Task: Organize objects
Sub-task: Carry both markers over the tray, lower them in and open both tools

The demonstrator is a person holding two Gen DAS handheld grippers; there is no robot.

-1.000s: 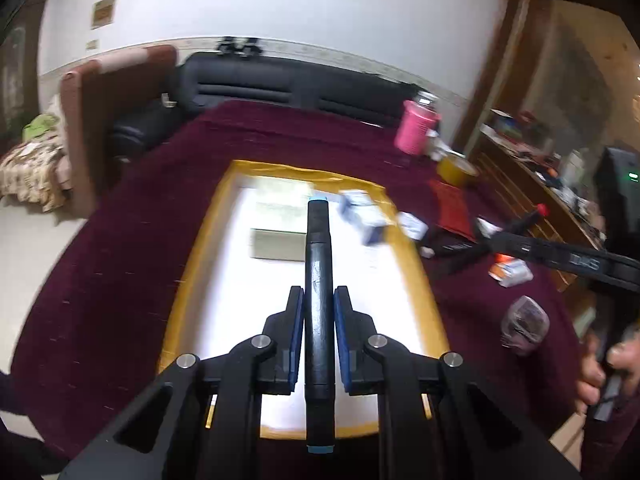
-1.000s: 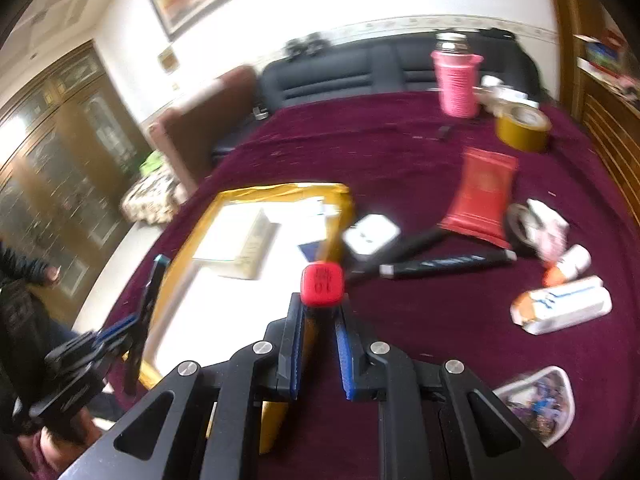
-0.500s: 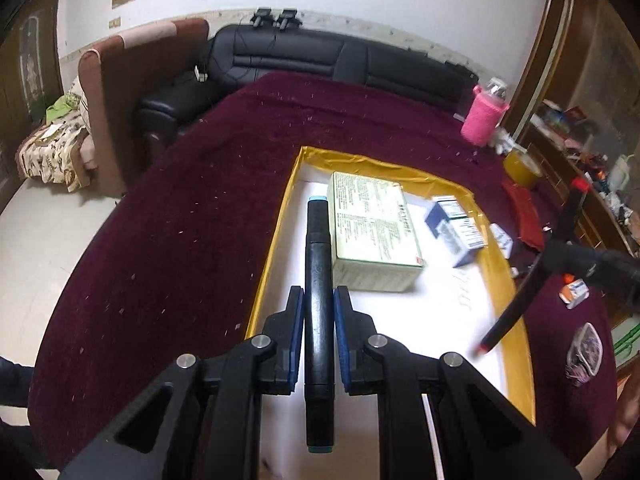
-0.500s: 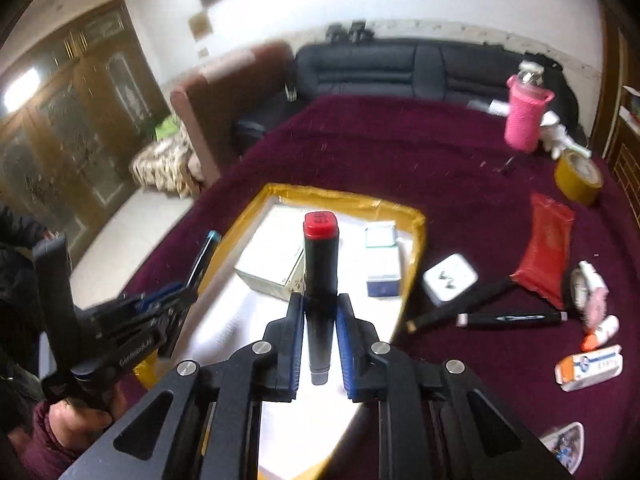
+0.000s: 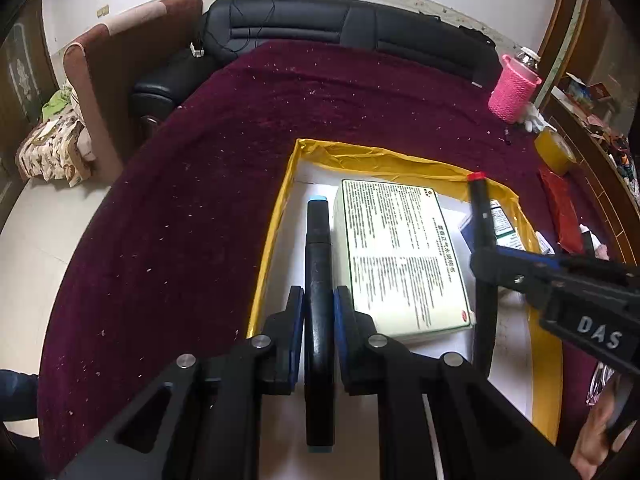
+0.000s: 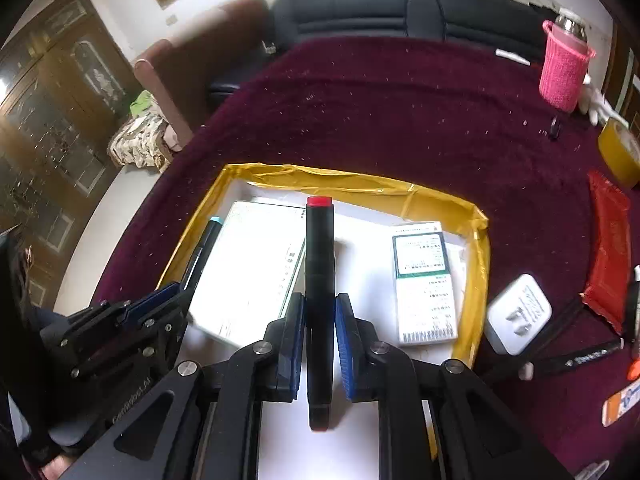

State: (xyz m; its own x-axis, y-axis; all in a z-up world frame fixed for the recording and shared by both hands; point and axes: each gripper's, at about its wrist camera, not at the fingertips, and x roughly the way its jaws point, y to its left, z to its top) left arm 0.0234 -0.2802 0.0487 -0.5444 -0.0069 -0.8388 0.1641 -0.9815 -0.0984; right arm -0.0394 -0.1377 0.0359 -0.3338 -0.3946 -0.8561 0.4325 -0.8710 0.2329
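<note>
- We find the left tongs (image 5: 316, 312) clamped on a black marker with a blue cap (image 5: 319, 280), gripped around mid-barrel, with a tail of barrel showing behind the pads.
- The right tongs (image 6: 320, 320) are likewise closed on a black marker with a red cap (image 6: 320, 280), also taken near the middle.
- Both markers hang over the yellow-rimmed tray (image 5: 276, 220) on the maroon-clothed counter (image 5: 180, 220); whether either tip touches the tray floor we cannot tell.
- The tray already carries a large white box (image 5: 400, 256) and a smaller green-and-white box (image 6: 424, 280).
- Handling, in our judgement: the markers are light, stiff and smooth-sided (a round barrel may roll once released). A mid-barrel hold looks right, since it keeps them balanced.
- Orientation: each marker's long axis runs along its tongs, cap end leading away from the camera, toward the tray's far rim.
- The blue-capped marker lies roughly parallel to the large box's long edge, between that box and the tray's left wall.
- More markers (image 6: 576, 356) remain outside on the cloth.
</note>
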